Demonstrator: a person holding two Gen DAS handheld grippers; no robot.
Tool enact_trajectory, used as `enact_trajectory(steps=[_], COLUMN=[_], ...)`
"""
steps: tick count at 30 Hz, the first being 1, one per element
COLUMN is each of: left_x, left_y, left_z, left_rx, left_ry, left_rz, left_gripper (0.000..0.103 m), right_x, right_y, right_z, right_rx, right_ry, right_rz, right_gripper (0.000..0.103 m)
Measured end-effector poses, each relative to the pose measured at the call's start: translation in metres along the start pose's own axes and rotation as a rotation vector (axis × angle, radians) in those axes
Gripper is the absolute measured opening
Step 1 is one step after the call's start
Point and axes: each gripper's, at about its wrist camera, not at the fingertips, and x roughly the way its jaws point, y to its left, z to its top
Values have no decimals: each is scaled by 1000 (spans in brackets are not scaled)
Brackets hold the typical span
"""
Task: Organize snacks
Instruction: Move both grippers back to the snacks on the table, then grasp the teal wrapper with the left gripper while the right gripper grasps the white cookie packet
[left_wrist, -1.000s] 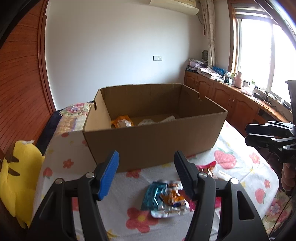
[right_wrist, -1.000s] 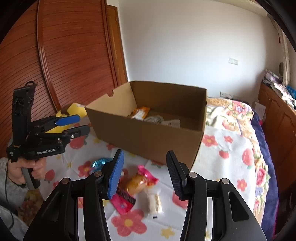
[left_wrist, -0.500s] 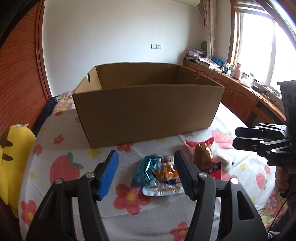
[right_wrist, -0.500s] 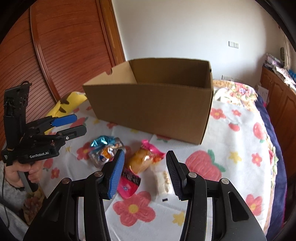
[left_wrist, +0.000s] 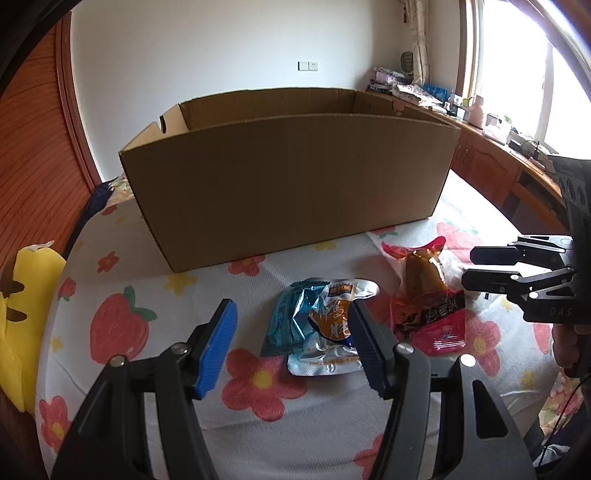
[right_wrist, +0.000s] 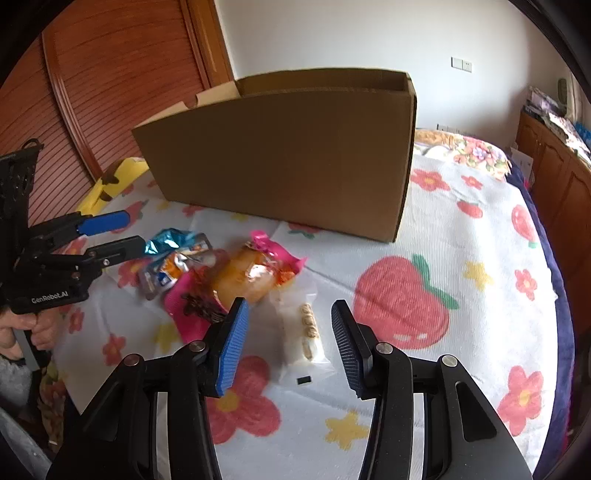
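1. Your left claw (left_wrist: 293, 341) is spread and empty, low in the left wrist frame above the blue-and-silver snack packet (left_wrist: 325, 325).
2. Your right claw (right_wrist: 288, 343) is spread too, pinching nothing; the clear wrapper of pale biscuits (right_wrist: 304, 332) lies between its fingers in the picture.
3. The pink-edged packet (right_wrist: 243, 280) with an orange-brown filling sits left of centre, touching the blue one.
4. The open cardboard box (right_wrist: 295, 155) fills the upper middle, on the strawberry-print cloth (right_wrist: 461, 288).
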Motion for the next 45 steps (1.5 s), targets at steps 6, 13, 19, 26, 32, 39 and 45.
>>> enact_trajectory(steps=[6, 13, 19, 26, 32, 39, 45], left_x=[10, 18, 24, 31, 36, 42, 41], left_y=[0, 5, 9, 12, 13, 19, 20], left_z=[0, 1, 3, 3, 0, 2, 1], left_rx=[11, -5, -22, -23, -13, -28, -30], left_ry=[39, 74, 95, 108, 115, 112, 106], left_rz=[5, 4, 0, 4, 11, 10, -6], left_gripper=[61, 60, 58, 46, 41, 42, 31], right_x=[13, 19, 20, 22, 26, 27, 27], right_y=[-3, -3, 3, 6, 11, 13, 14], right_z=[-4, -6, -8, -9, -9, -9, -9], right_rx=[-8, -22, -51, -70, -80, -86, -87], right_ry=[32, 46, 50, 52, 53, 53, 53], right_rz=[-3, -24, -56, -80, -93, -100, -101], right_gripper=[47, 46, 46, 46, 46, 46, 46])
